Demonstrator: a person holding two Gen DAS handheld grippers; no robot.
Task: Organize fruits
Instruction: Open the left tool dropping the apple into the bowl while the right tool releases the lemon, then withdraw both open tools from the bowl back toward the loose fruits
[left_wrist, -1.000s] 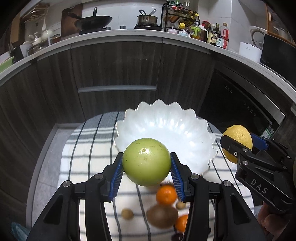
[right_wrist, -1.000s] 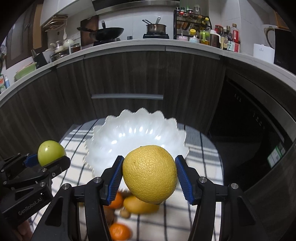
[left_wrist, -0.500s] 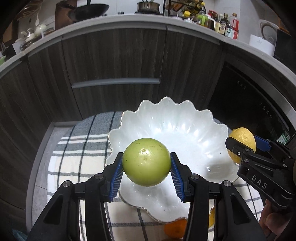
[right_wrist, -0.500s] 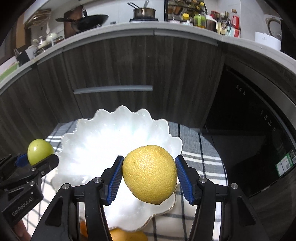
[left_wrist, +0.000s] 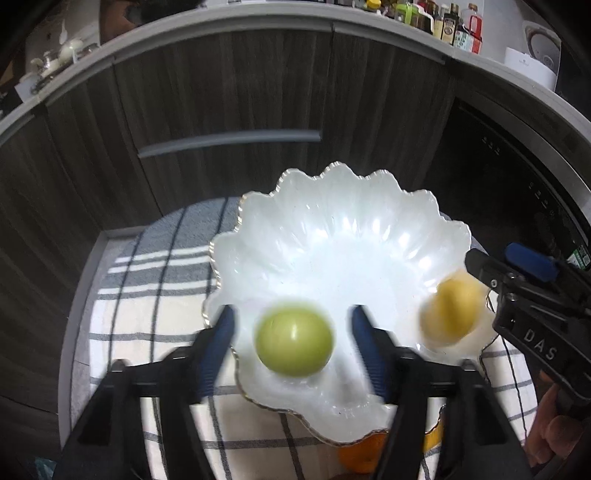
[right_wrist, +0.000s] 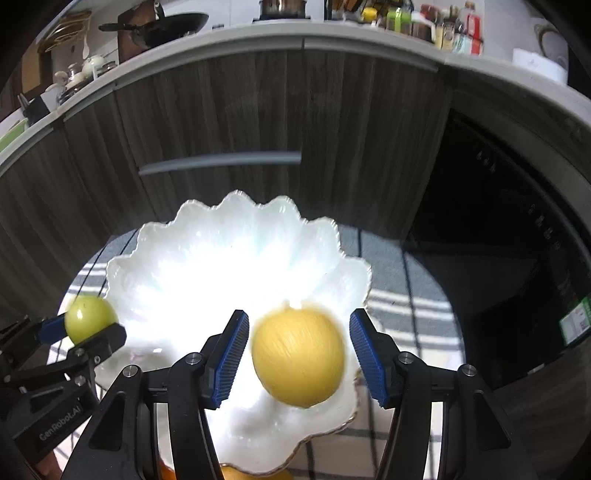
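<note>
A white scalloped bowl (left_wrist: 332, 240) (right_wrist: 229, 251) stands on a checked cloth. My left gripper (left_wrist: 291, 343) is open over the bowl's near part; a green round fruit (left_wrist: 293, 341) (right_wrist: 88, 323) sits blurred between its spread fingers, touching neither pad. My right gripper (right_wrist: 297, 354) is open too; a yellow lemon-like fruit (right_wrist: 299, 356) (left_wrist: 450, 308) is blurred between its fingers, clear of both pads, over the bowl's right side.
The checked cloth (left_wrist: 155, 295) covers a small round table. An orange fruit (left_wrist: 360, 454) peeks out under the bowl's near rim. Dark wood cabinets (left_wrist: 221, 92) and a black oven door (right_wrist: 498, 240) stand behind.
Both grippers have opened over the bowl and let go of their fruits. The green fruit and the yellow fruit now sit lower, blurred, between the spread fingers.
</note>
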